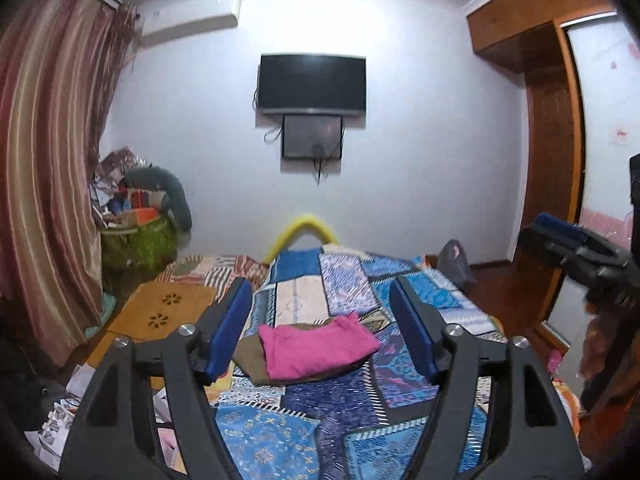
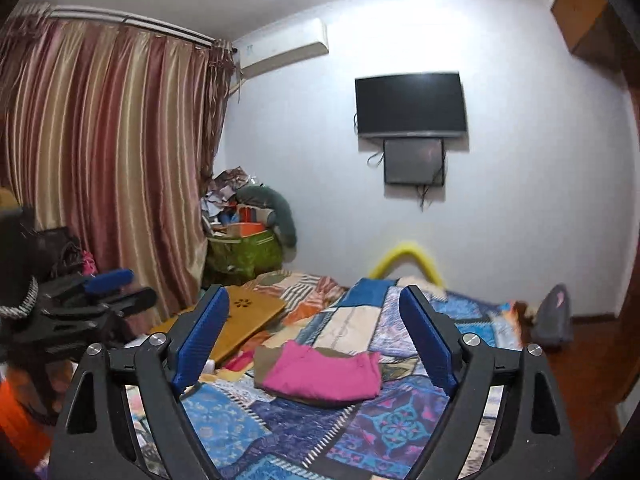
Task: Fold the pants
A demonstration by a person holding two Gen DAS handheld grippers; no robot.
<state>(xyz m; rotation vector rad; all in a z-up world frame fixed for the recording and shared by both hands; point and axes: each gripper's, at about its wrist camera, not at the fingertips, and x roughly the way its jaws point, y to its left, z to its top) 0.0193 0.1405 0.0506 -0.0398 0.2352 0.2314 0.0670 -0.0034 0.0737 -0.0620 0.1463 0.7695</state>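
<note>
While both my claws hang above the near end of the bed (image 1: 304,412), the pink pants (image 1: 316,346) lie folded into a compact rectangle out toward the middle of the patchwork cover, resting on top of a brown folded garment (image 1: 248,354) whose edge peeks out on the side toward the curtain (image 1: 52,160). My left gripper (image 1: 322,326) stands wide apart with nothing between its blue pads; the pants show through the gap, but well beyond the fingertips and untouched. My right gripper (image 2: 316,334) is spread just as wide and equally empty, and each claw can be seen off to the side in the other's view, clear of the cloth.

Judging by how things lie, the folding looks essentially finished: the pink bundle has tidy layers, with only one corner on the far side lifting a little and the edges slightly askew over the brown piece beneath. I cannot tell from here how many folds went into it, nor whether the brown piece is another pair of trousers. No loose, unfolded pants show anywhere on the cover, so what remains, if anything, seems to be smoothing that raised corner or squaring the stack.

Along the curtain-side edge of the bed a wooden board (image 2: 240,320) lies flat, and a yellow padded rail (image 1: 306,228) arches at the far end below the television (image 1: 312,84).
</note>
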